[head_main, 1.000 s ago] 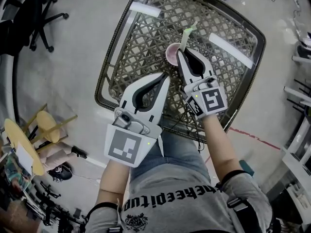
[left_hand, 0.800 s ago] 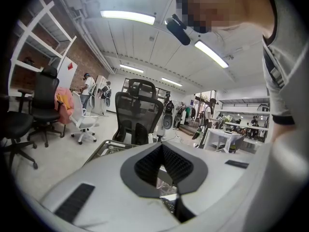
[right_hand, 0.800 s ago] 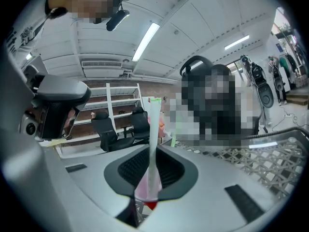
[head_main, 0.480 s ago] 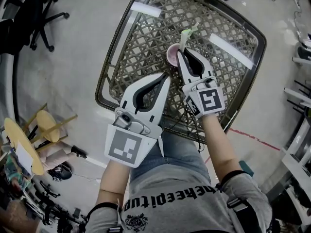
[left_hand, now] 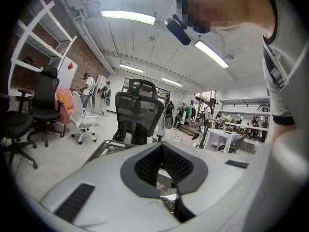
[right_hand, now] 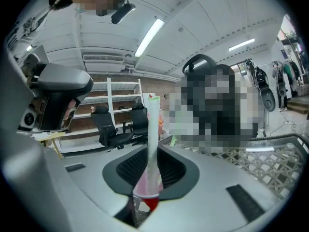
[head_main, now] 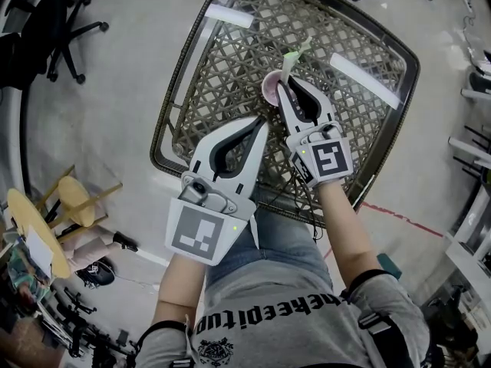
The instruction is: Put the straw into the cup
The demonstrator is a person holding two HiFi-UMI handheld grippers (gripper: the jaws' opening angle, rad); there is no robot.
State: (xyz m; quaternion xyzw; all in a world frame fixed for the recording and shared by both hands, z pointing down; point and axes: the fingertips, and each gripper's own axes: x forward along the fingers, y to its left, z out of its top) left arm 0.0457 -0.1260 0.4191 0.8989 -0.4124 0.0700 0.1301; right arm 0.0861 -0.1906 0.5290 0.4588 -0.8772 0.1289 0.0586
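A small pink cup (head_main: 268, 90) stands on the wicker table (head_main: 173, 106). A pale green-tipped straw (head_main: 290, 61) stands in it and leans slightly right. My right gripper (head_main: 281, 83) reaches the cup's near rim. Its jaws are opening and sit to either side of the straw's lower part without pressing on it. In the right gripper view the straw (right_hand: 152, 144) rises upright out of the cup (right_hand: 146, 190), just past my right gripper (right_hand: 140, 206). My left gripper (head_main: 263, 121) is shut on nothing, lower left of the cup. In its own view my left gripper (left_hand: 176, 199) shows only the closed tips.
The table's top is woven wicker under glass with bright light reflections (head_main: 364, 79). Office chairs (head_main: 69, 21) stand at the upper left, yellow stools (head_main: 65, 198) at the left, and shelving (head_main: 476, 75) at the right. The left gripper view shows a black mesh chair (left_hand: 140, 112) beyond the table.
The right gripper's jaws have spread a little around the straw, which now stands slightly more upright in the cup. The left gripper has not moved.
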